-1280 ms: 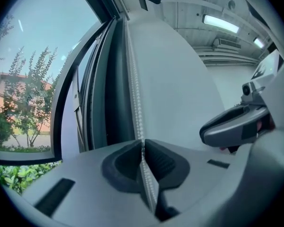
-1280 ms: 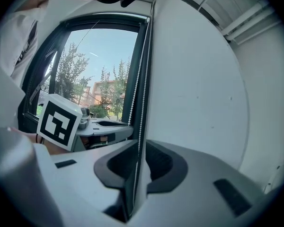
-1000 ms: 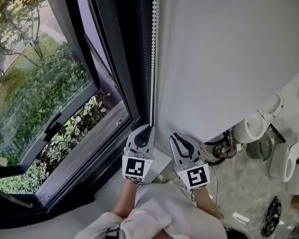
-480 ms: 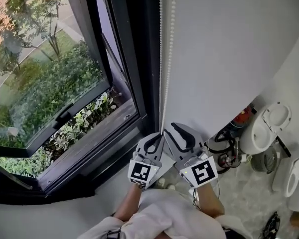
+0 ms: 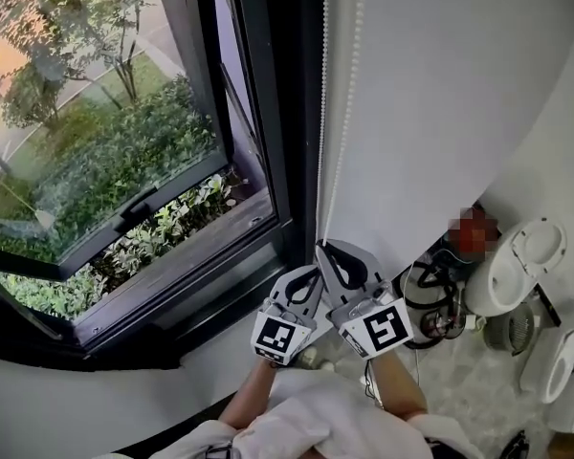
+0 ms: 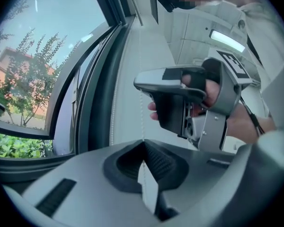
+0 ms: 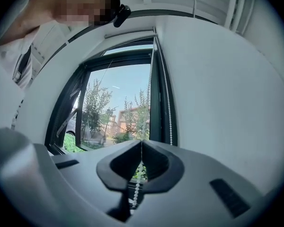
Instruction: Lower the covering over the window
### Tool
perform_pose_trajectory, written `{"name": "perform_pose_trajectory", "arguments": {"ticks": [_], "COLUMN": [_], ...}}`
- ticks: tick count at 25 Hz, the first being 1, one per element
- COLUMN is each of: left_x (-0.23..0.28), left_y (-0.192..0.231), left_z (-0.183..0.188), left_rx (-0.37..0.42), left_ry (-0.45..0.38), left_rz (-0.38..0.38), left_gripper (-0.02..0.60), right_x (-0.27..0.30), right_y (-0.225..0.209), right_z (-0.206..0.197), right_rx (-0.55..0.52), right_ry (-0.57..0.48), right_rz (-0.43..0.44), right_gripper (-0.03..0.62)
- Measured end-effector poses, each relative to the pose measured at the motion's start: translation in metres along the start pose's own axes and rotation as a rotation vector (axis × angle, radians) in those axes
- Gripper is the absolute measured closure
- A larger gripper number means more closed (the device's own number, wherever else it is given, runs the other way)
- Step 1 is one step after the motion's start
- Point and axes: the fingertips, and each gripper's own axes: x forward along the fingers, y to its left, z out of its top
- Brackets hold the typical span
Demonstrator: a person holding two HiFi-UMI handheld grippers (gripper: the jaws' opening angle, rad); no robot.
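A white bead chain (image 5: 323,113) hangs in two strands beside the dark window frame (image 5: 268,161). My left gripper (image 5: 316,270) is shut on the chain low down; in the left gripper view the beads (image 6: 141,79) rise straight out of the closed tips (image 6: 143,142). My right gripper (image 5: 320,248) sits just above and beside it. Its jaws have just closed and now pinch the chain (image 7: 136,190) at their tips (image 7: 141,143). The second strand (image 7: 168,108) hangs free along the frame. No blind fabric shows over the glass.
The window sash (image 5: 143,208) stands tilted open over green shrubs. A plain white wall (image 5: 440,84) fills the right. White fixtures (image 5: 526,256) and a tangle of cables (image 5: 430,295) lie on the floor at lower right. My pale sleeves (image 5: 316,419) are at the bottom.
The right gripper rose from beside the left one, stood open by the chain half a second ago, and is now shut on it. The left gripper kept its grip and shifted slightly.
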Motion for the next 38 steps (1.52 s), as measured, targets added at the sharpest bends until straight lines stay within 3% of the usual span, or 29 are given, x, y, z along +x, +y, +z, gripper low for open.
{"name": "perform_pose_trajectory", "arguments": {"ticks": [5, 18, 38], "left_x": [0.002, 0.008, 0.017], "left_y": [-0.005, -0.011, -0.020], "left_z": [-0.007, -0.051, -0.076], "left_rx": [0.004, -0.024, -0.042], "left_ry": [0.017, 0.099, 0.141], "left_rz": [-0.006, -0.007, -0.022], "left_gripper": [0.568, 0.568, 0.568], "right_x": [-0.006, -0.015, -0.026], "right_y": [-0.004, -0.008, -0.018], "right_z": [-0.006, -0.048, -0.071], "right_rx": [0.038, 0.091, 0.112], "right_ry": [-0.020, 0.048, 0.087], "right_rz": [-0.007, -0.013, -0.042], "right_gripper": [0.595, 0.596, 0.597]}}
